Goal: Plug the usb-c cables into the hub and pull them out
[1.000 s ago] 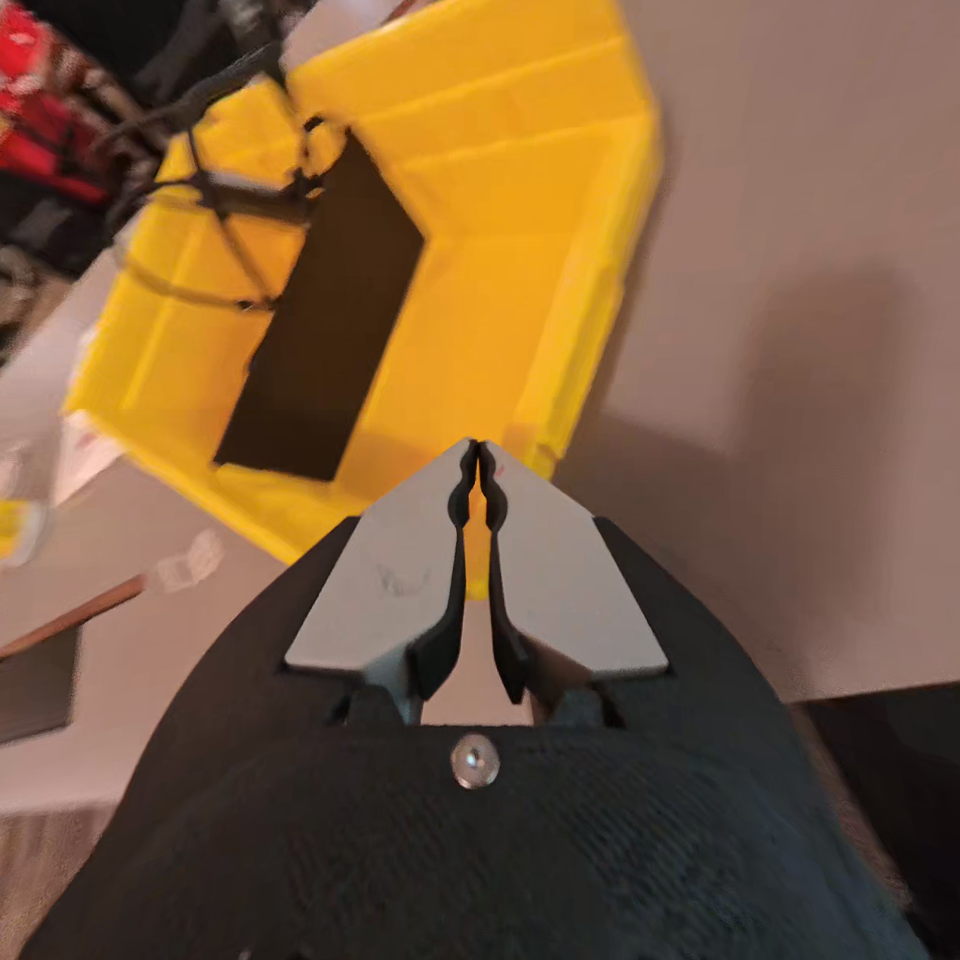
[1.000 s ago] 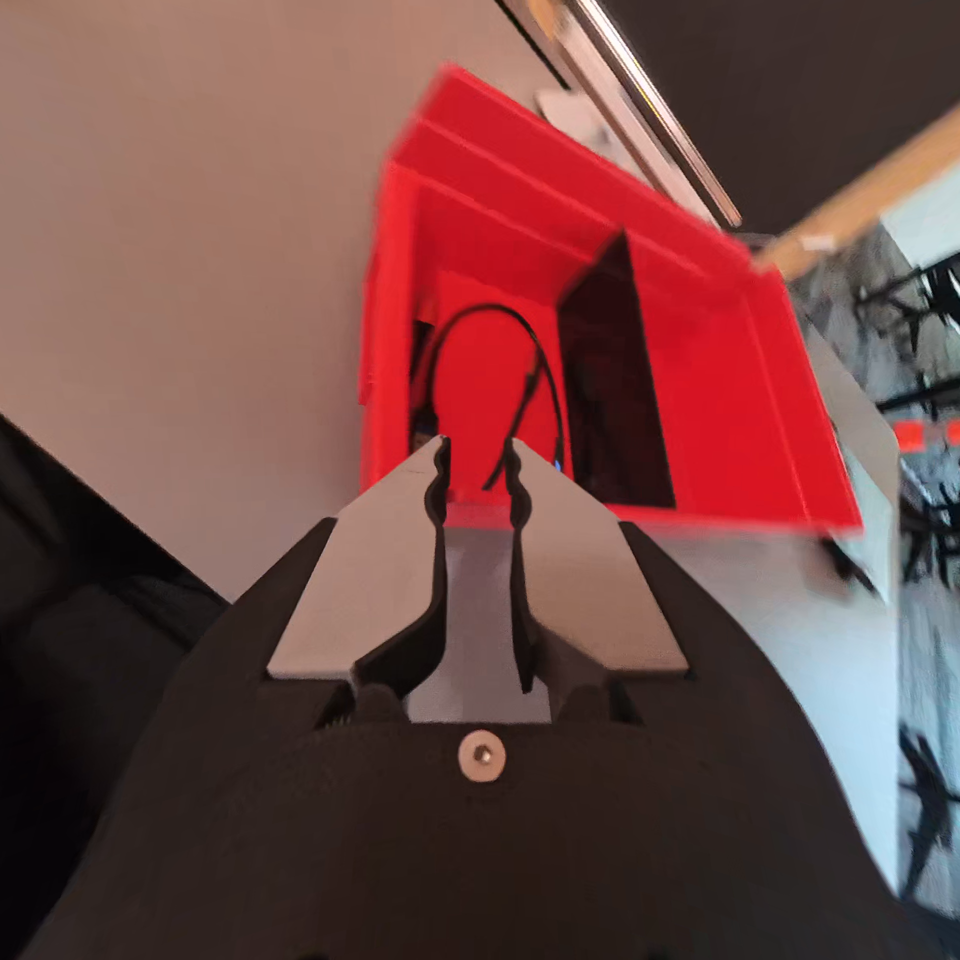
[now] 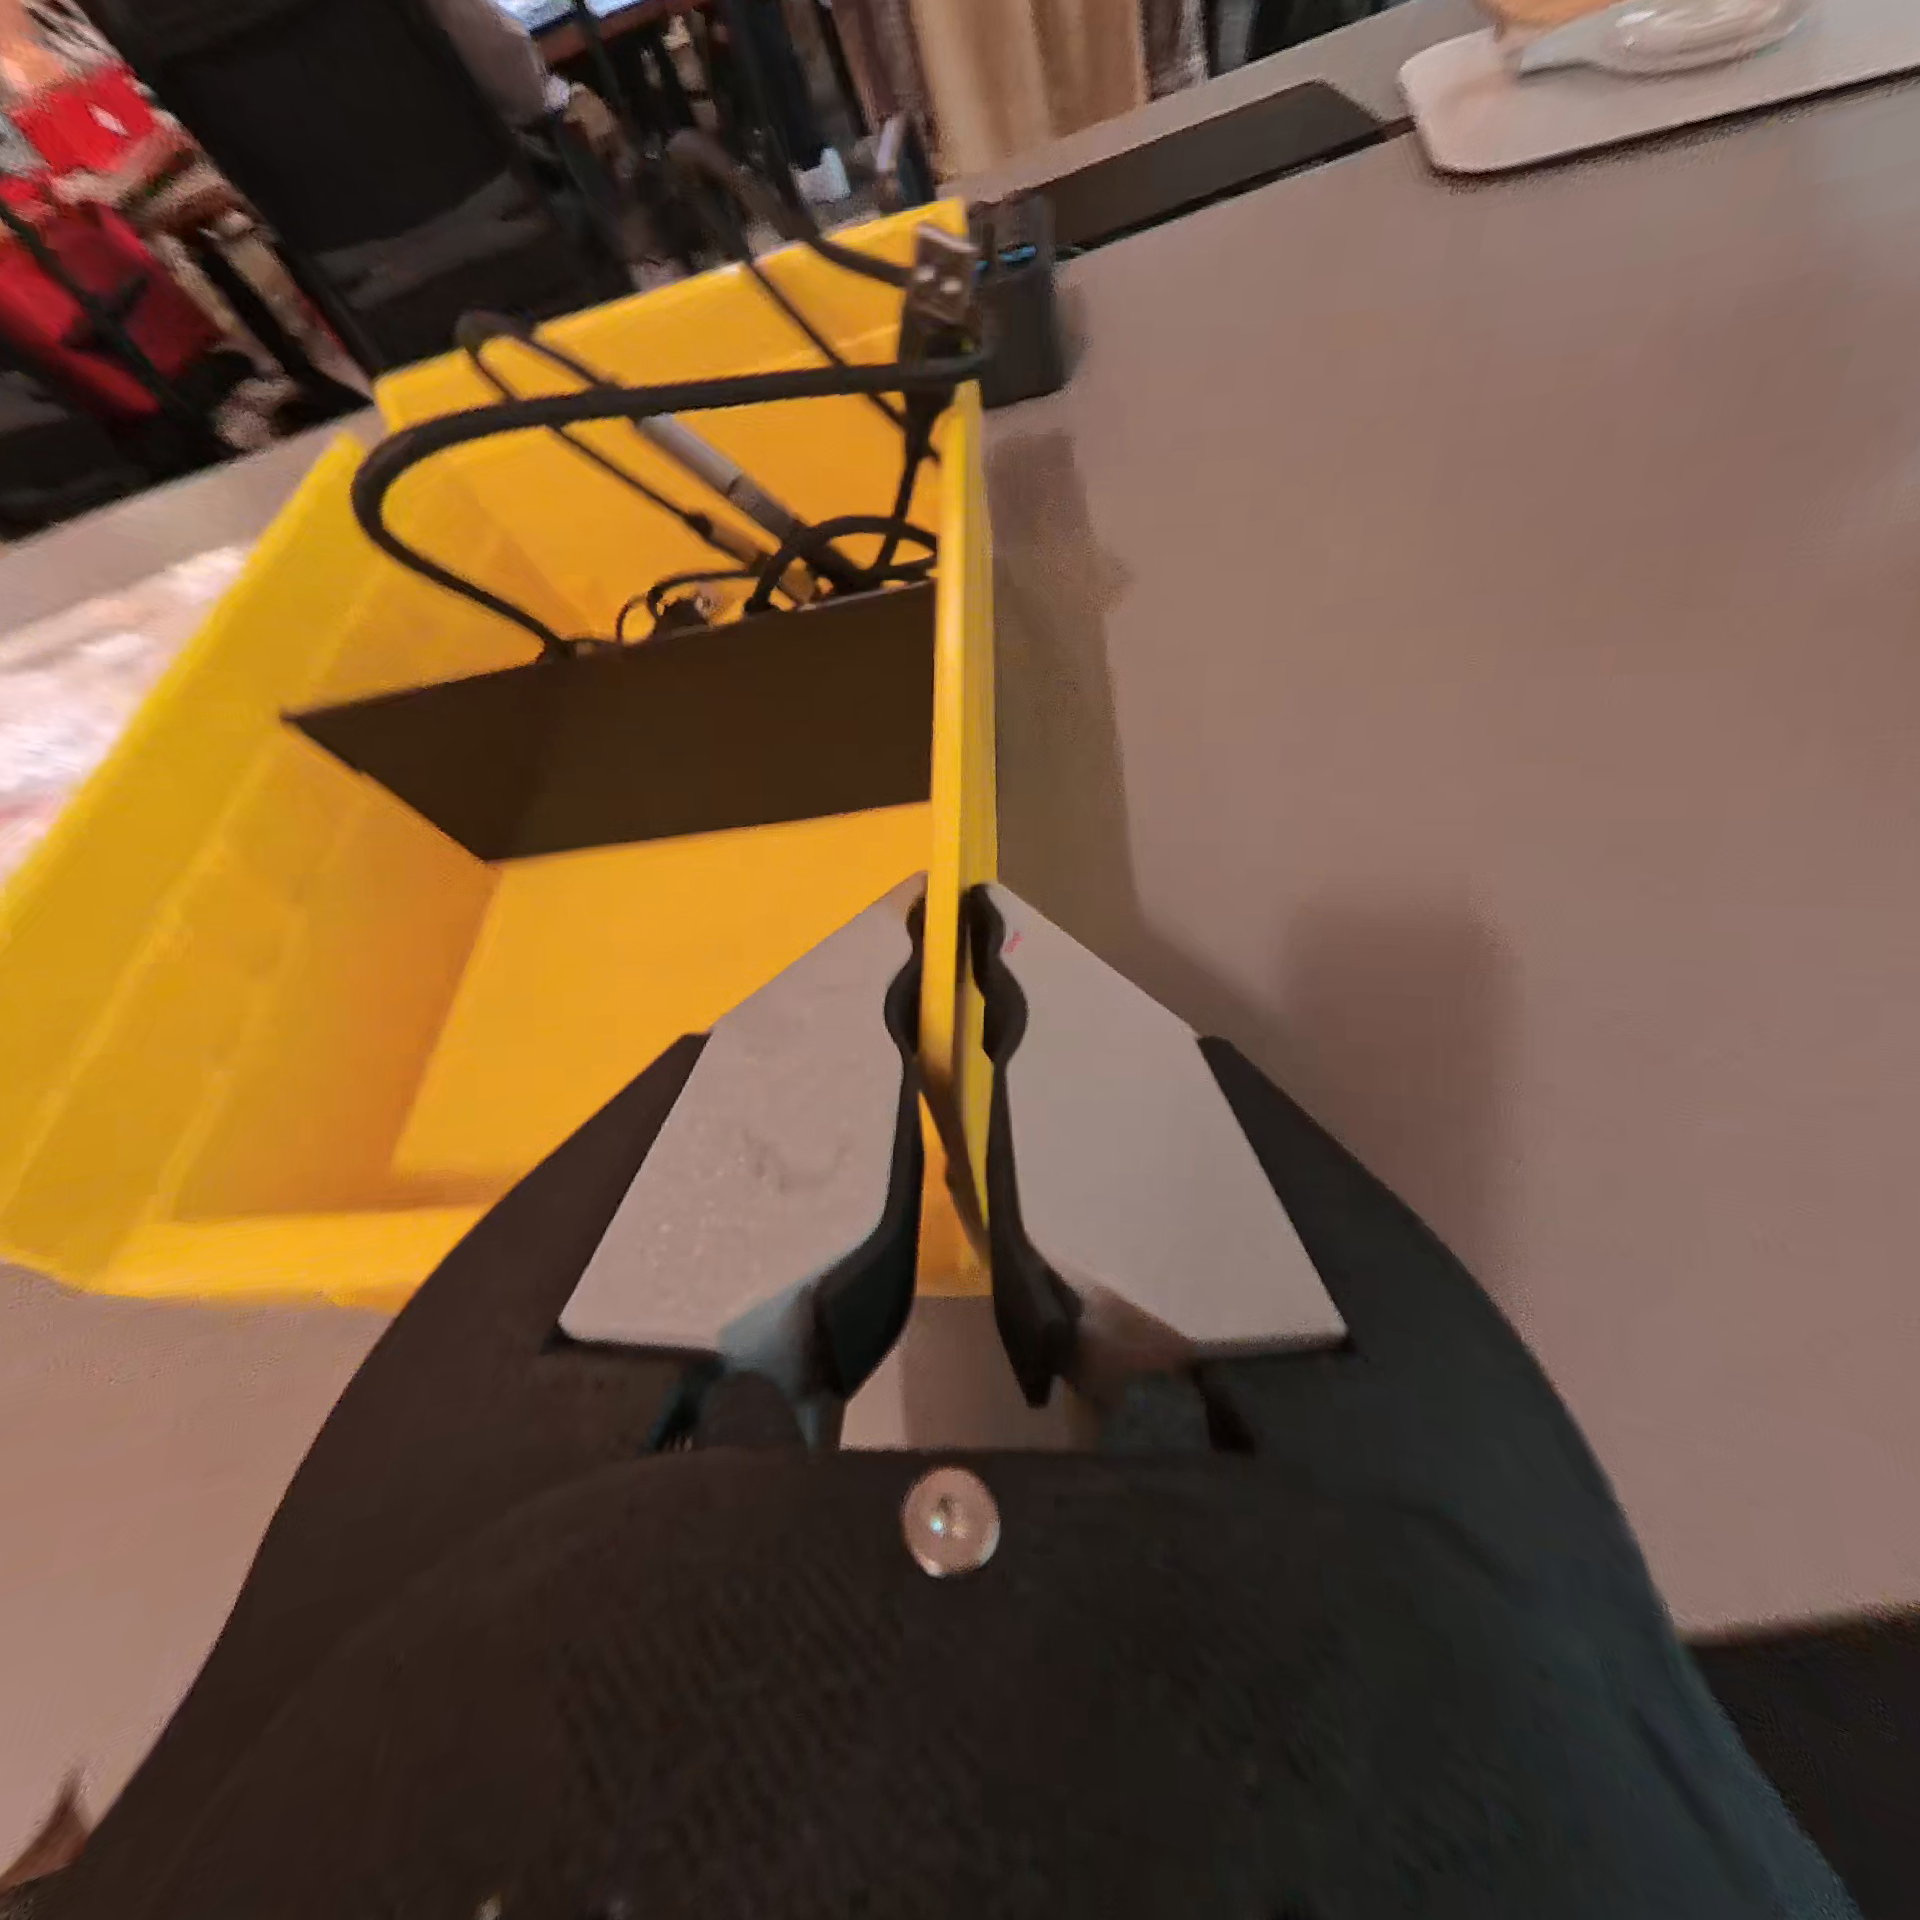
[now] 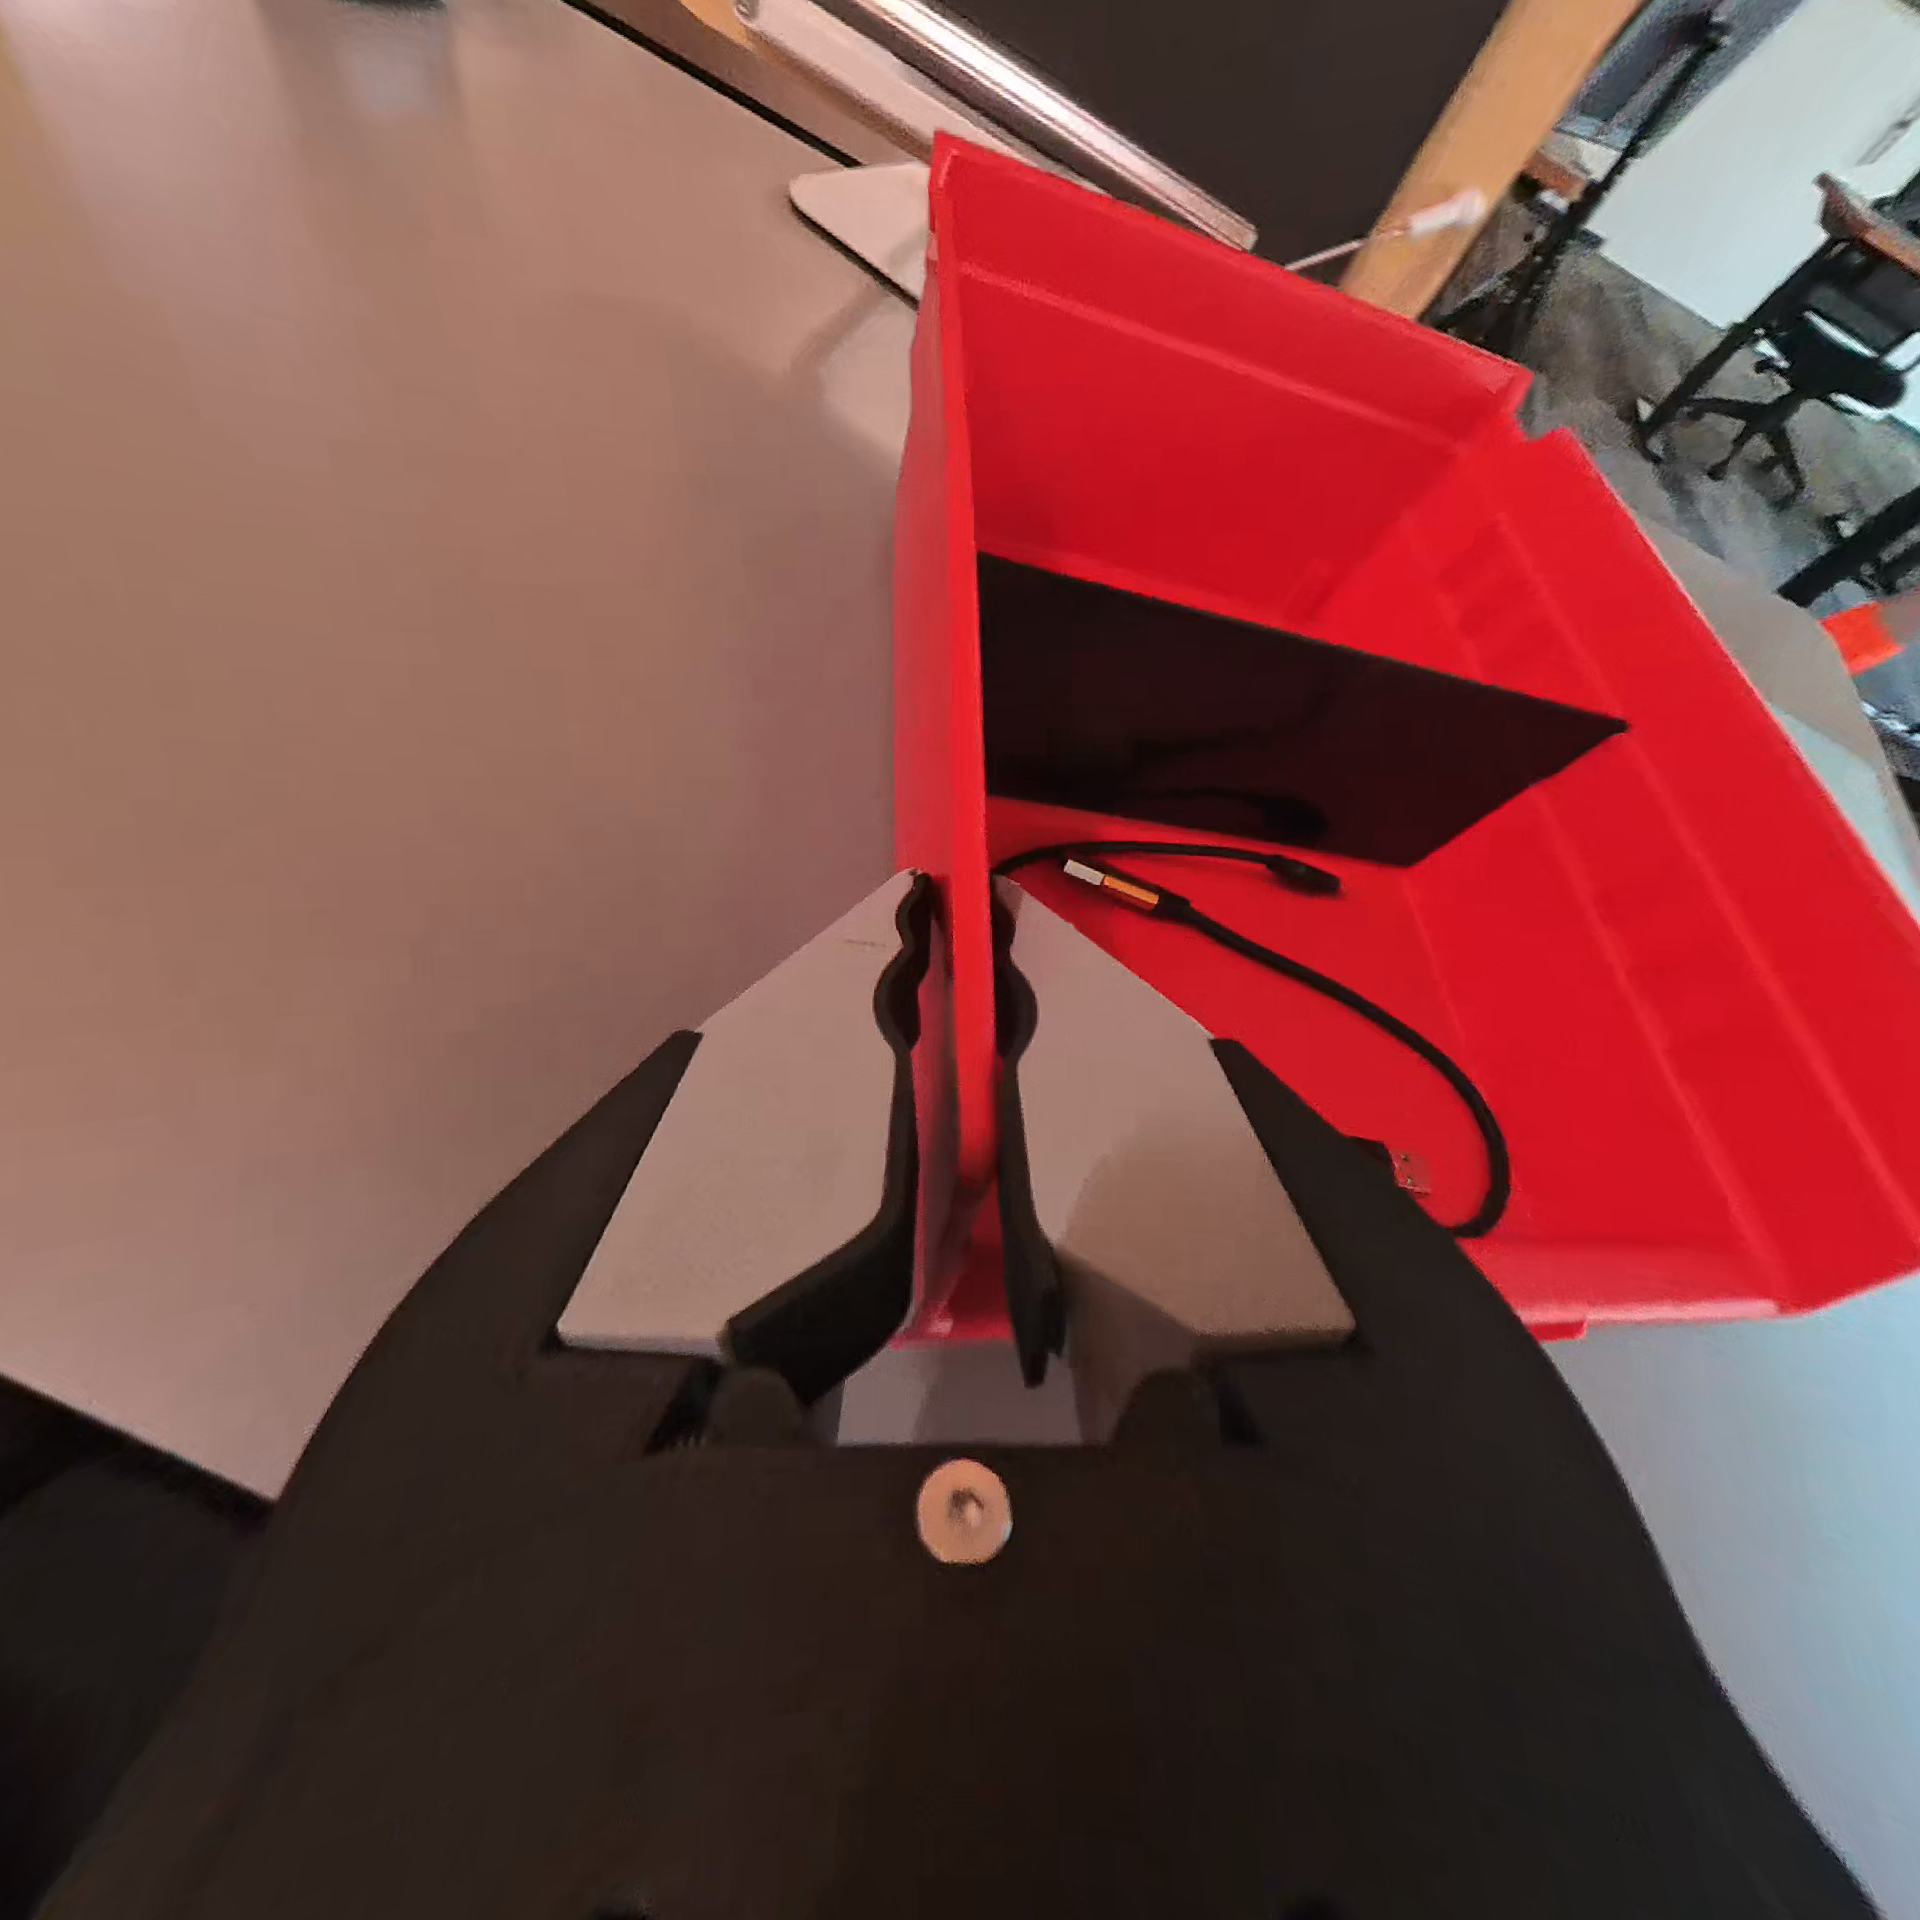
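My left gripper (image 3: 951, 896) is shut on the right wall of a yellow bin (image 3: 961, 644), one finger inside and one outside. Behind the bin's black divider (image 3: 644, 743) lie tangled black cables (image 3: 582, 416), and a USB plug (image 3: 942, 275) sticks up at the far corner. A dark hub-like box (image 3: 1023, 312) stands just beyond the bin. My right gripper (image 4: 961, 883) is shut on the left wall of a red bin (image 4: 956, 623). A black cable (image 4: 1351, 1003) with a gold-coloured plug (image 4: 1117, 885) lies on the bin's floor in front of a black divider (image 4: 1247, 717).
Both bins stand on a grey table (image 3: 1455, 727). A pale mat (image 3: 1662, 94) and a dark flat slab (image 3: 1195, 156) lie at the far right in the left wrist view. A monitor stand base (image 4: 862, 213) sits behind the red bin. The table's near edge (image 4: 135, 1455) shows at the lower left.
Both grippers have moved forward from in front of the bins onto their side walls. The left jaws, shut before, now hold the yellow wall; the right jaws hold the red wall.
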